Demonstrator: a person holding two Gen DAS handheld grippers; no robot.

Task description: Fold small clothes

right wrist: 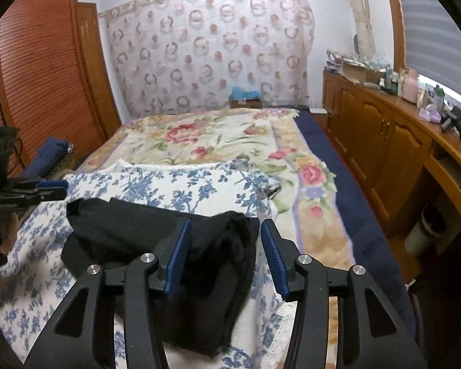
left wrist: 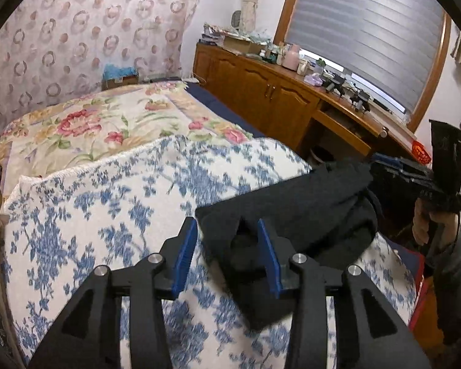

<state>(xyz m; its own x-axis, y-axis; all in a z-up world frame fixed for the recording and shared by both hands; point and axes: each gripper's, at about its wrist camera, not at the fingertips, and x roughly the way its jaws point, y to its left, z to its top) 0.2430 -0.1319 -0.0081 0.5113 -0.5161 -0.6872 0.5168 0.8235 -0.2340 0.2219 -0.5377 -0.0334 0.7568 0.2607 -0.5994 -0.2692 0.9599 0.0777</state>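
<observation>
I see a black piece of clothing (left wrist: 292, 212) lying on the blue flowered blanket (left wrist: 92, 215), which is spread over the bed. I think it sits there because the blanket is a soft, flat place to fold on. The cloth is bunched up and lumpy, not neat yet, so I think the folding is only partly done.

In the left wrist view, my left gripper (left wrist: 227, 253) is at the bottom middle of the frame. Its two blue fingers (left wrist: 184, 255) are wide apart and hold nothing. The near end of the black cloth lies between them, mostly close to the finger on the right of the frame. I cannot tell if that finger touches the cloth. The finger on the left of the frame is over bare blanket.

In the right wrist view, my right gripper (right wrist: 226, 255) is at the bottom middle of the frame too. Its fingers are also spread wide, with nothing gripped. The cloth fills the lower middle, running from the left of the frame in between the fingers and down toward the bottom edge. The finger on the left of the frame is over the cloth.

I think both grippers sit at opposite ends of the cloth so I can pinch each end next.
</observation>
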